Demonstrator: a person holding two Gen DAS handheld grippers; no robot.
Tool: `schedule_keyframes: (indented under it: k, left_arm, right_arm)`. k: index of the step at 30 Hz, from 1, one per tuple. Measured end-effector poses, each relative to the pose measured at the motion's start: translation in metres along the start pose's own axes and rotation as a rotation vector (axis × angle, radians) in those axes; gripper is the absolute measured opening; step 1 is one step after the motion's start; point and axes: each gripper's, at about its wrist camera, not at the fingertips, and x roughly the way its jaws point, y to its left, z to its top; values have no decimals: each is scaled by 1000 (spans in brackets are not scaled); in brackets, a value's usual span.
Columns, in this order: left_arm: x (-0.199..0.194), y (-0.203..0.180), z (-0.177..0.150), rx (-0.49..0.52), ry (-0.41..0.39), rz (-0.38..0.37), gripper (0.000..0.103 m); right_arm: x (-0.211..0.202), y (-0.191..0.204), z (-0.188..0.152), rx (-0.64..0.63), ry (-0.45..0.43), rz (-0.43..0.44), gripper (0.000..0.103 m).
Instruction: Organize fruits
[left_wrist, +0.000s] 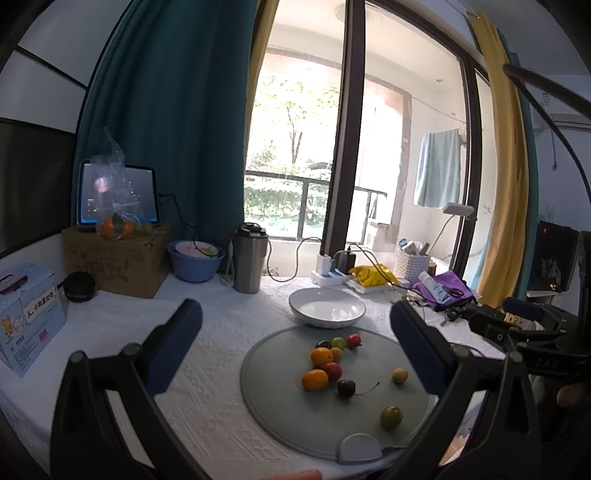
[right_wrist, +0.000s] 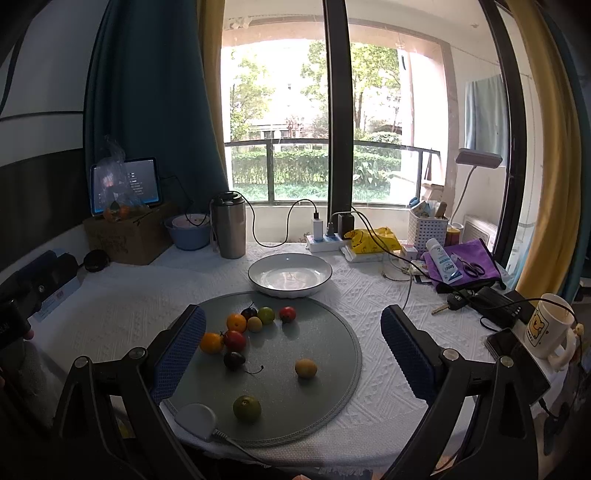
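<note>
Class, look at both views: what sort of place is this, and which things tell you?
Probably a lived-in home room, at a table by a balcony window: curtains, a towel hanging outside, and a mug amid everyday clutter.

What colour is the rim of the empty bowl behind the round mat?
The bowl is white with a thin dark rim line, clearest in the right wrist view.

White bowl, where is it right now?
The white bowl sits empty on the tablecloth just beyond the round grey mat's far edge, in front of the power strip, centre of both views.
</note>
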Motion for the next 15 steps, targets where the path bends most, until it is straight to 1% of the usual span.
schedule_keyframes:
  k: [15]
  left_arm:
    - [-2, -1, 2, 4, -2, -5, 103]
  right_arm:
    - [0, 0, 2, 3, -5, -1, 98]
